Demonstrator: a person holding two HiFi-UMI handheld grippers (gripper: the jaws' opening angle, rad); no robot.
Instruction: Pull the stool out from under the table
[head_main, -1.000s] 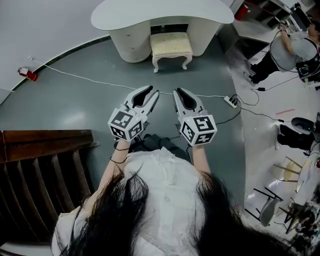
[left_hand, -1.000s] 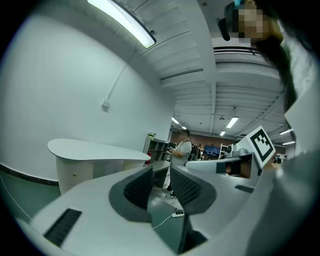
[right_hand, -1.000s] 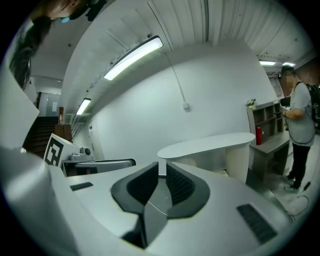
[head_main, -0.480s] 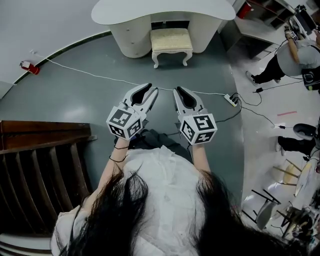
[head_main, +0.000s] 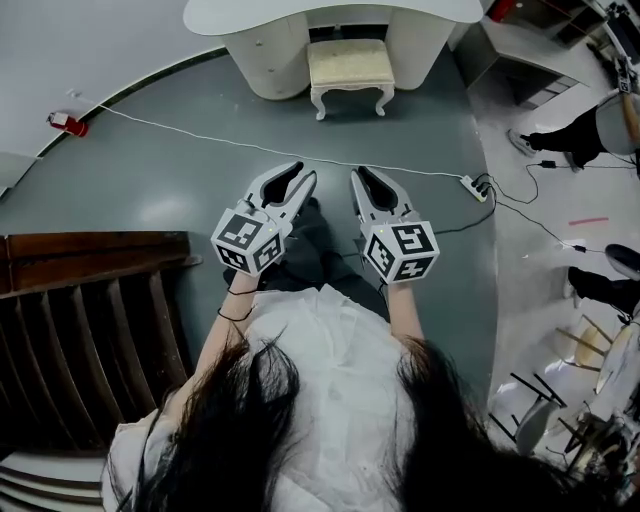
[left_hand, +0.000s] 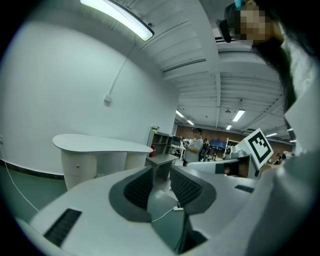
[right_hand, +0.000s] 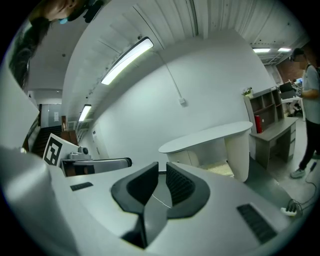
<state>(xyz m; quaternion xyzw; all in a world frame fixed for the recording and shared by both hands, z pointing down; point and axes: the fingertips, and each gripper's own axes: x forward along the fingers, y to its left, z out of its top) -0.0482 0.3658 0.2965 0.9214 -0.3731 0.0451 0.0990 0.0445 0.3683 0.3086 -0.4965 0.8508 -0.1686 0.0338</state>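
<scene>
The cream stool (head_main: 350, 68) with a padded seat stands half under the white curved table (head_main: 330, 14) at the top of the head view. Both grippers hang side by side over the grey floor, well short of the stool, and point toward it. My left gripper (head_main: 304, 180) is shut with nothing in it, and so is my right gripper (head_main: 358, 176). In the left gripper view the left gripper (left_hand: 161, 170) faces the table (left_hand: 100, 144). From the right gripper (right_hand: 161, 167), its own view shows the table (right_hand: 210, 136) and a strip of the stool's cushion (right_hand: 220, 169).
A white cable (head_main: 230, 151) crosses the floor between me and the stool and ends at a power strip (head_main: 472, 186). A dark wooden railing (head_main: 80, 300) stands at the left. A grey desk (head_main: 515, 48) and a person (head_main: 600, 125) are at the right.
The table and stool have slid toward the top of the head view. Both grippers stay shut and side by side. A dark trouser leg now shows between them.
</scene>
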